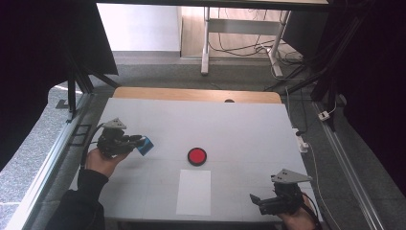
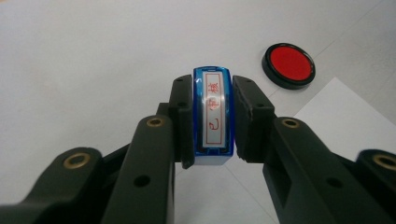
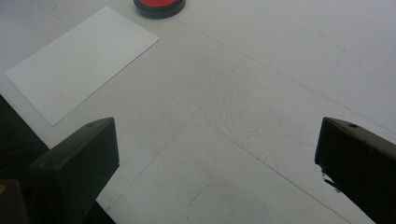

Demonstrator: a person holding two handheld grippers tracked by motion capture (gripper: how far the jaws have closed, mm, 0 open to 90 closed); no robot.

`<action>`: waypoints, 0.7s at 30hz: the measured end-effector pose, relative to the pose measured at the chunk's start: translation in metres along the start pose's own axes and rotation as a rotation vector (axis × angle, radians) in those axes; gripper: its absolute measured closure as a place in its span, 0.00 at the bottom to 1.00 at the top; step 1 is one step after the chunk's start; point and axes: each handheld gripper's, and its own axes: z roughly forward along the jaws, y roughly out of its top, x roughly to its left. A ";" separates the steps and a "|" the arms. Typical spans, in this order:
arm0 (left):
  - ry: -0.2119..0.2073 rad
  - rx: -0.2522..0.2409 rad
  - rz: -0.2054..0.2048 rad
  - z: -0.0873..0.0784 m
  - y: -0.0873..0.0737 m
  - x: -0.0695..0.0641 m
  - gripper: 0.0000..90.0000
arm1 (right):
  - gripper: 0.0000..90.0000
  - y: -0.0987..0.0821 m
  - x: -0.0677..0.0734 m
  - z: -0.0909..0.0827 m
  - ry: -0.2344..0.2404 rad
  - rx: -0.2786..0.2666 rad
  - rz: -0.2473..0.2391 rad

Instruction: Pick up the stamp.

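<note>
Red ink pad (image 1: 197,156) beside white paper (image 1: 194,191).

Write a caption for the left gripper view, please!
Left claw clamps a blue stamp above the table, near a red ink pad.

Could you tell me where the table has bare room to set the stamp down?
The table is bare across its far half, beyond the ink pad, and on its right between the paper and the right gripper. The strip between the left gripper, shut on the stamp, and the ink pad is also free. The middle near edge is tightest.
</note>
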 end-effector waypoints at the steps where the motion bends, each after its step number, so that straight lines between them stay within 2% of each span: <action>1: -0.005 -0.007 0.001 -0.001 0.000 -0.001 0.79 | 0.00 0.000 0.000 0.000 0.001 0.000 0.000; 4: -0.047 -0.051 0.009 -0.007 0.001 -0.006 0.79 | 0.00 0.000 0.000 0.000 0.004 0.001 0.001; 12: -0.090 -0.091 0.047 -0.014 0.004 -0.019 0.79 | 0.00 0.000 0.000 0.000 0.002 -0.001 0.002; 15: -0.122 -0.108 0.049 -0.015 0.005 -0.025 0.79 | 0.00 0.000 -0.001 -0.001 0.002 -0.004 0.005; 21: -0.139 -0.127 0.069 -0.017 0.005 -0.036 0.79 | 0.00 0.000 -0.001 -0.001 0.002 -0.006 0.008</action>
